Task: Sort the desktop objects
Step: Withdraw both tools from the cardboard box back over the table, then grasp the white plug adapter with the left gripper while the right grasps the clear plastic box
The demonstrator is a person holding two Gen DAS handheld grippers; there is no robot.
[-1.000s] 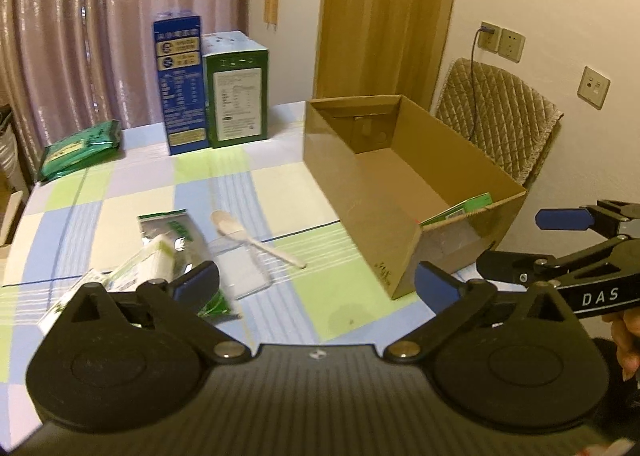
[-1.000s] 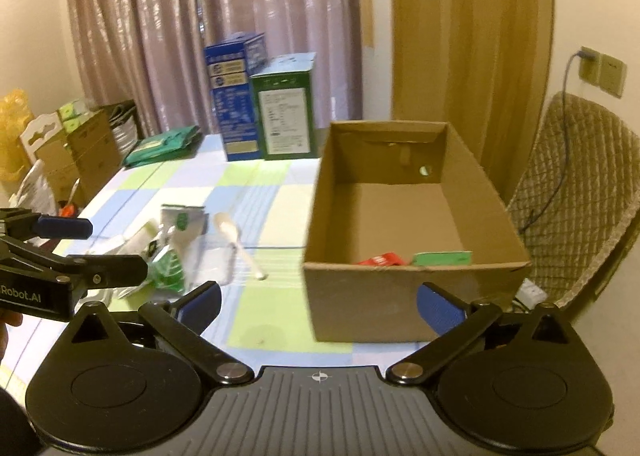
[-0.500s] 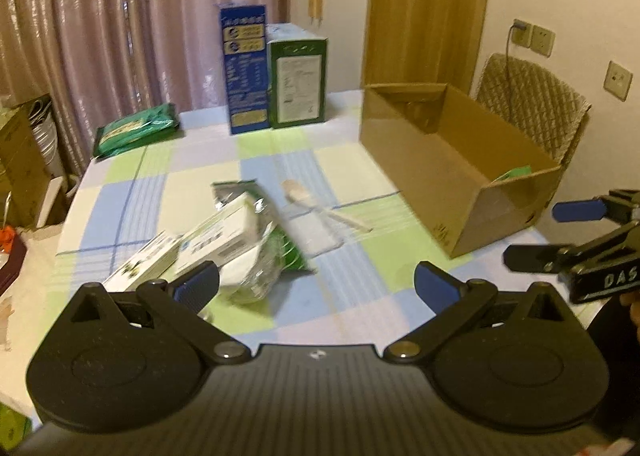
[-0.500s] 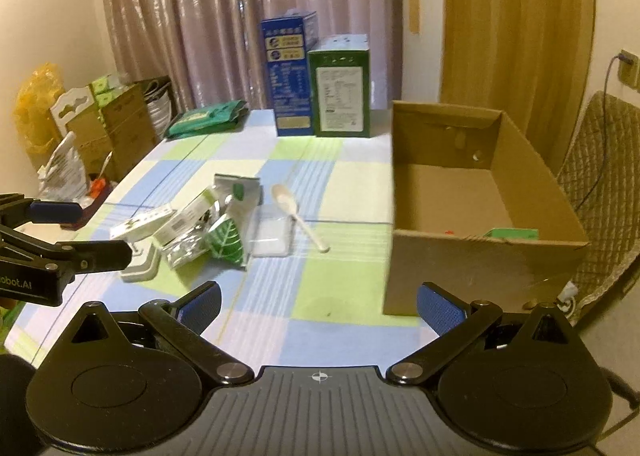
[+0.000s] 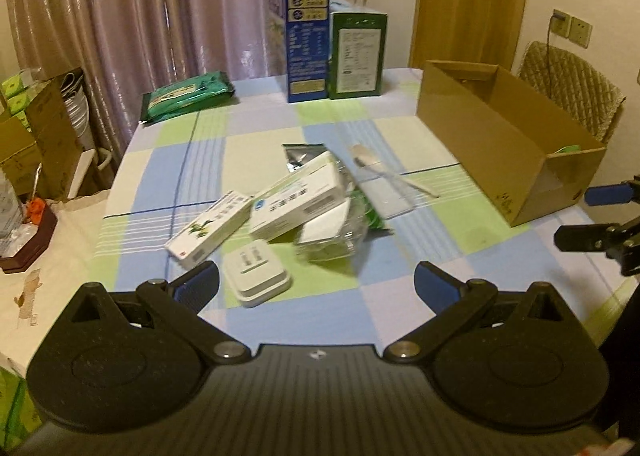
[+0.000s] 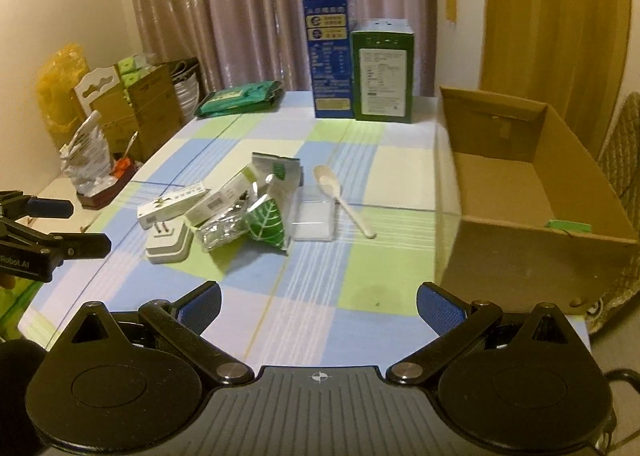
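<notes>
Left wrist view: my left tongs [image 5: 316,284] sit level above the near edge of the table [image 5: 400,312], both blue-padded fingers spread wide with nothing between them. Directly ahead lies the pile to be sorted. A white plug adapter [image 5: 256,274], a rounded plastic block, lies nearest, just beside the left finger [image 5: 198,284]. Behind it a long white carton with a green leaf print [image 5: 210,230] lies flat, and a larger white carton [image 5: 298,199] leans across crinkled clear and silver wrappers [image 5: 340,232]. A pale plastic spoon [image 5: 384,171] rests on a flat clear packet. The open cardboard box [image 5: 480,147], plain brown with stiff walls, stands to the right, well apart from the pile. My right tongs [image 5: 600,215] enter at the right edge, fingers parted.

Right wrist view: my right tongs [image 6: 319,306] hover level over the checked tablecloth [image 6: 312,296], fingers wide apart and empty. The pile lies ahead to the left: the adapter [image 6: 168,242], the two cartons [image 6: 172,205], silver foil [image 6: 224,230] and a glossy green leaf-print pouch [image 6: 266,221]. The spoon [image 6: 340,195] lies to its right. The cardboard box [image 6: 516,195] stands at right; a green item [image 6: 568,224] shows inside against its near wall. Two tall cartons, one blue [image 6: 328,59] and one green [image 6: 382,71], stand upright at the far edge. My left tongs [image 6: 60,225] show at the left, fingers parted.
</notes>
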